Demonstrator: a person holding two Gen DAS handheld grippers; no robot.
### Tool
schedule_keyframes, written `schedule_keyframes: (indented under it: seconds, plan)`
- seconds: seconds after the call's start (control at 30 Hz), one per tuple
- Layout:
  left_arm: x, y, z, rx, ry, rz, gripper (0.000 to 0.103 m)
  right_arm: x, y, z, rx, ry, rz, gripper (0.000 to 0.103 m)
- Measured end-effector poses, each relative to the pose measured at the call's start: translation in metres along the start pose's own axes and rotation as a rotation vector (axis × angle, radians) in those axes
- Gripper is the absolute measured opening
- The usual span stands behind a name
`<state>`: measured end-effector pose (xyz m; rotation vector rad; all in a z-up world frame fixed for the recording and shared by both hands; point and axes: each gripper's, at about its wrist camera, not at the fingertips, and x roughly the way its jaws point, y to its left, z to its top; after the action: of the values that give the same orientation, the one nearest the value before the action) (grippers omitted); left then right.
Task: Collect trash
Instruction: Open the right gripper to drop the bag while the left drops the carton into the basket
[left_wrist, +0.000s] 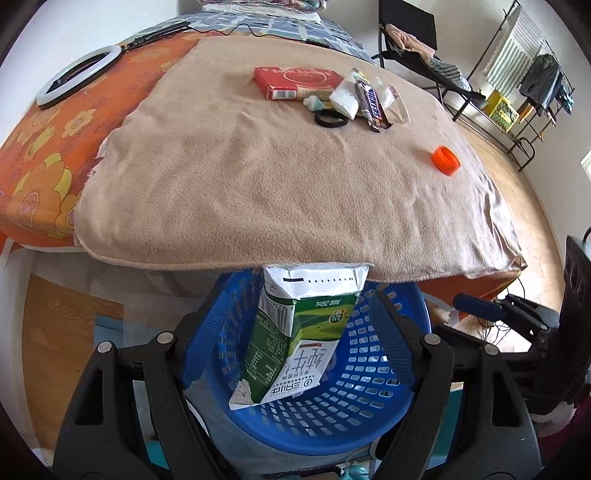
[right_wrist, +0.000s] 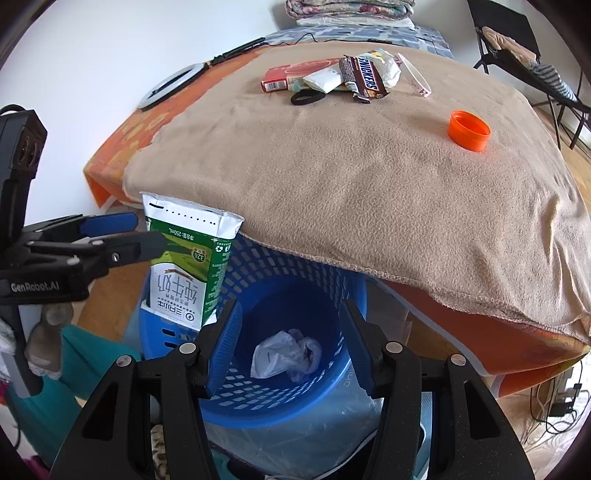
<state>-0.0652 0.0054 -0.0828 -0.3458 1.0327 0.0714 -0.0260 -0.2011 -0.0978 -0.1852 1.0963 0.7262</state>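
Note:
A green and white milk carton (left_wrist: 295, 332) is upside down over the blue basket (left_wrist: 369, 413). My left gripper (left_wrist: 295, 328) has its jaws spread wide on either side of the carton with gaps, so it is open. In the right wrist view the carton (right_wrist: 184, 273) stands at the basket's left rim (right_wrist: 295, 258), with the left gripper (right_wrist: 125, 236) beside it. My right gripper (right_wrist: 291, 343) is open and empty above the basket. Crumpled white paper (right_wrist: 284, 354) lies inside.
On the beige blanket (right_wrist: 369, 184) lie an orange cap (right_wrist: 469, 131), a Snickers wrapper (right_wrist: 365, 77), a red box (right_wrist: 288, 75), a black ring (right_wrist: 306, 96) and white wrappers (right_wrist: 323, 80). A chair (left_wrist: 413, 40) and clothes rack (left_wrist: 535, 74) stand behind.

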Motion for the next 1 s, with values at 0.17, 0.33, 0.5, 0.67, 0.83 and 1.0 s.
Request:
schedule_keyframes:
  seconds: [0.17, 0.33, 0.5, 0.67, 0.83, 1.0]
  plan:
    - [-0.010, 0.021, 0.012, -0.090, -0.042, 0.001, 0.081, -0.001, 0.001, 0.001, -0.004, -0.006, 0.005, 0.054]
    - [-0.002, 0.034, 0.017, -0.155, -0.006, -0.060, 0.072, -0.001, 0.003, 0.001, -0.012, -0.007, 0.004, 0.054]
    - [0.017, 0.024, 0.012, -0.136, 0.071, -0.118, 0.056, 0.000, 0.003, 0.001, -0.018, -0.008, 0.000, 0.054]
    - [0.030, 0.011, 0.005, -0.109, 0.133, -0.152, 0.040, -0.002, 0.002, 0.002, -0.017, -0.016, -0.007, 0.054]
    - [0.036, 0.004, -0.001, -0.093, 0.156, -0.157, 0.039, -0.004, 0.000, 0.002, -0.009, -0.021, -0.012, 0.054]
    - [0.034, 0.002, -0.001, -0.089, 0.153, -0.144, 0.039, -0.005, -0.001, 0.002, -0.003, -0.027, -0.008, 0.054]
